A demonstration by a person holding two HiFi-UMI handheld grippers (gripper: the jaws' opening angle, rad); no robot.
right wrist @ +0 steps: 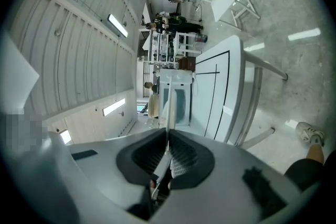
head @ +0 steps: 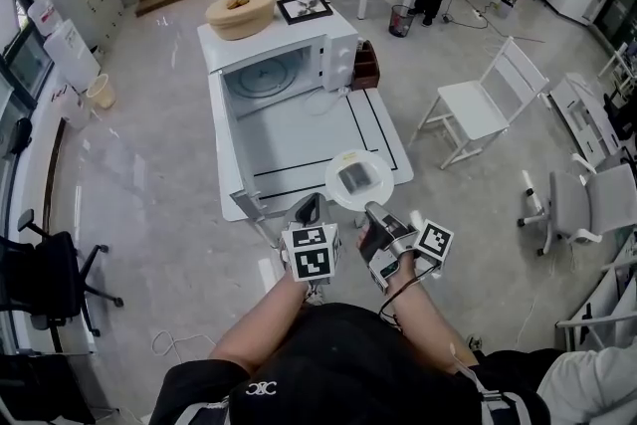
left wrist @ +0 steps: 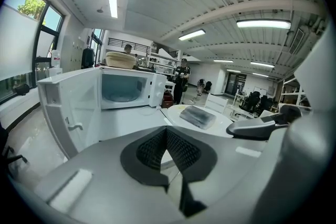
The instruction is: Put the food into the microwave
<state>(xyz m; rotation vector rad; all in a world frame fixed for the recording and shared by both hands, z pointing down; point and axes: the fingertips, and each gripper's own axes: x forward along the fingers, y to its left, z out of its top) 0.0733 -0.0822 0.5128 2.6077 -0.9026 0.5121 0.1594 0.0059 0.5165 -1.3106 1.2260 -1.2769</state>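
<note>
A grey wrapped block of food (head: 355, 178) lies on a round white plate (head: 336, 188) held above the near end of the white table (head: 299, 149). My right gripper (head: 370, 210) is shut on the plate's near rim; in the right gripper view the plate (right wrist: 169, 105) shows edge-on between the right gripper's (right wrist: 168, 139) pads. My left gripper (head: 311, 207) hovers just left of the plate, its jaws shut (left wrist: 167, 134) on nothing. The food (left wrist: 197, 116) sits ahead and to the right. The white microwave (head: 284, 65) stands at the table's far end, door (head: 224, 139) swung wide open, cavity empty.
A woven basket (head: 241, 11) and a framed picture (head: 304, 7) rest on the microwave. A brown box (head: 365, 65) stands to its right. A white folding chair (head: 483, 105) is right of the table, an office chair (head: 50, 274) at the left. People stand at the back.
</note>
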